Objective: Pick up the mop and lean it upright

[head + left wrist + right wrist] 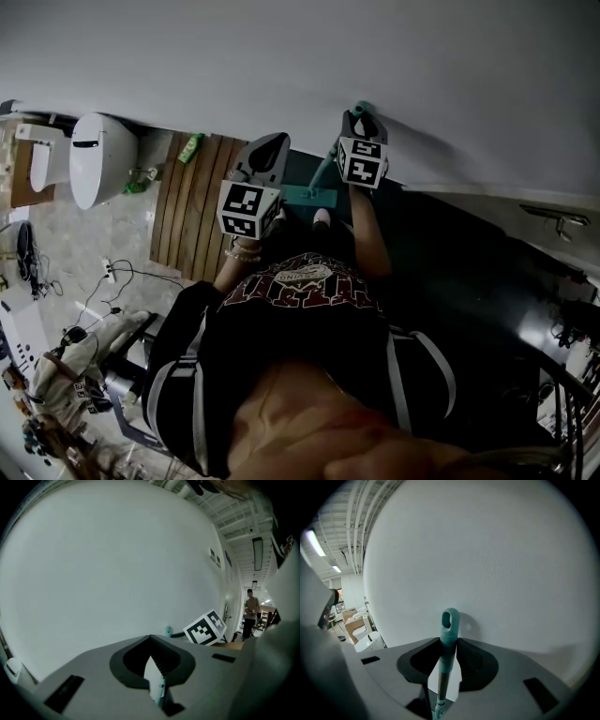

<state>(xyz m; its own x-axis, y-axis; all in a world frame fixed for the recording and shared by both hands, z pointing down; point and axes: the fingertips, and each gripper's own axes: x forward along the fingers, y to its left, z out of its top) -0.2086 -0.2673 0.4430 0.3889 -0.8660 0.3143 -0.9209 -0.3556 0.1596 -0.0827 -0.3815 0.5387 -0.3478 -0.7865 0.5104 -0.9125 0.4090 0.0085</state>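
Observation:
The mop (323, 174) stands upright against the white wall, its teal head (310, 194) on the floor and its teal loop end (362, 107) at the top. My right gripper (361, 122) is at the top of the handle. In the right gripper view the handle (450, 623) runs up between the wide-apart jaws of the right gripper (449, 654), and the pads do not press on it. My left gripper (264, 150) hovers to the left, apart from the mop. In the left gripper view the left gripper (151, 663) faces the wall, and the loop end (168, 631) shows beyond it.
A white toilet (98, 159) stands at the left by the wall. A wooden slat mat (192, 206) with a green bottle (191, 148) lies beside the mop. Cables (112, 277) trail over the floor. Another person (251, 611) stands far off.

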